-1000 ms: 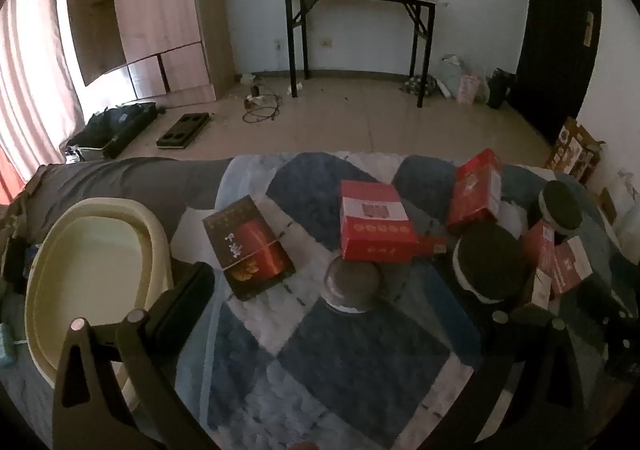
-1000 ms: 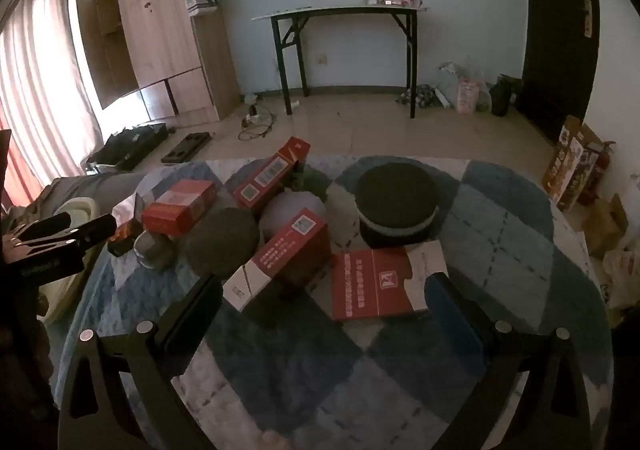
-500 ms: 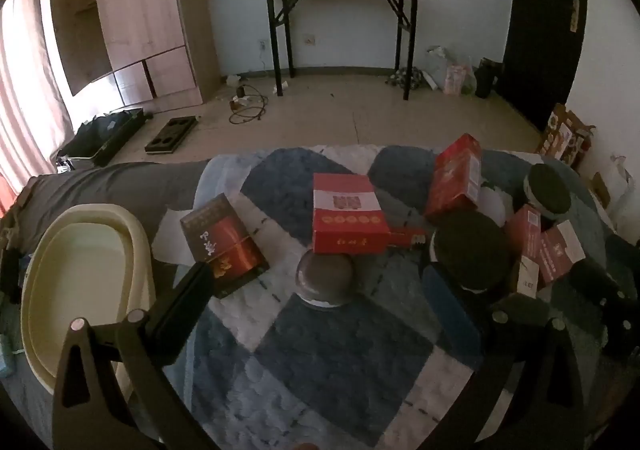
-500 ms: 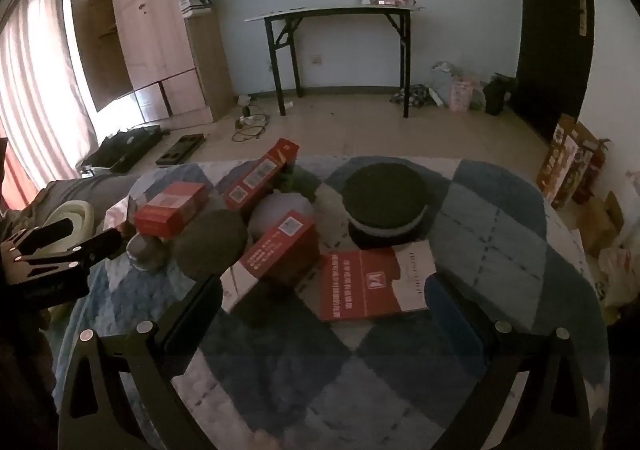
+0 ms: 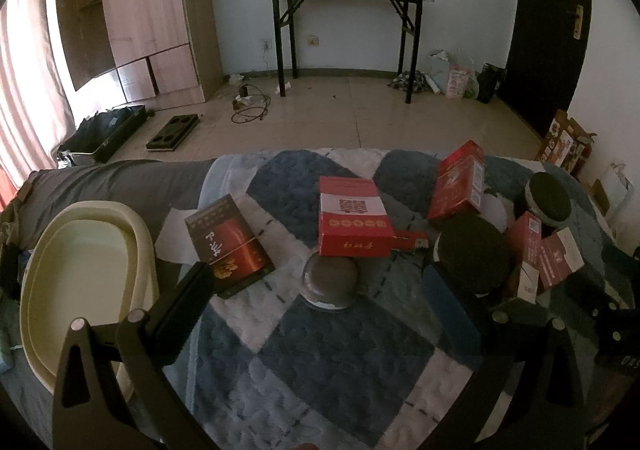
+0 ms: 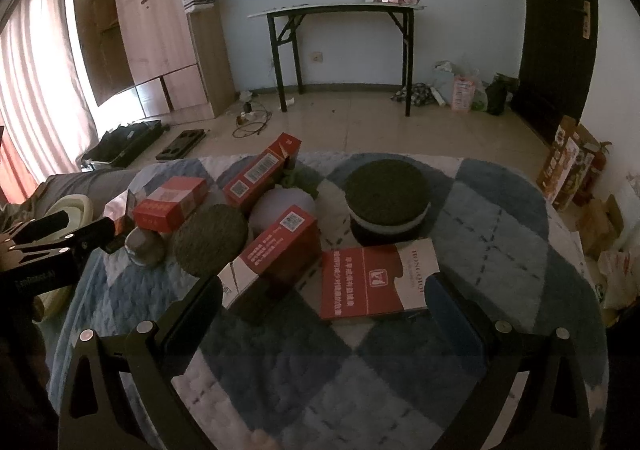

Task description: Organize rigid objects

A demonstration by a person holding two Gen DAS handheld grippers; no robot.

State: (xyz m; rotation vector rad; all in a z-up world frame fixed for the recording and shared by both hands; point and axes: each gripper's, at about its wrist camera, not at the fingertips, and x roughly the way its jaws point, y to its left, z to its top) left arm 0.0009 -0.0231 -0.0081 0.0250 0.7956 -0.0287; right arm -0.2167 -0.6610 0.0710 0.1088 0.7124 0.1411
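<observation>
- Both tools, left (image 5: 316, 314) and right (image 6: 320, 314), hang with jaws apart, holding nothing.
- I see a flat red box (image 6: 376, 280) lying on the quilt (image 6: 400, 370) just ahead.
- I judge it light and stiff; pinch across its narrow edges.

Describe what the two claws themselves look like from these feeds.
Both are matte black. The left claw and right claw each have two flat rectangular fingers on triangular cut-out brackets with silver rivets. The right view shows faint lettering on the left unit. No cables or sleeves visible.
</observation>
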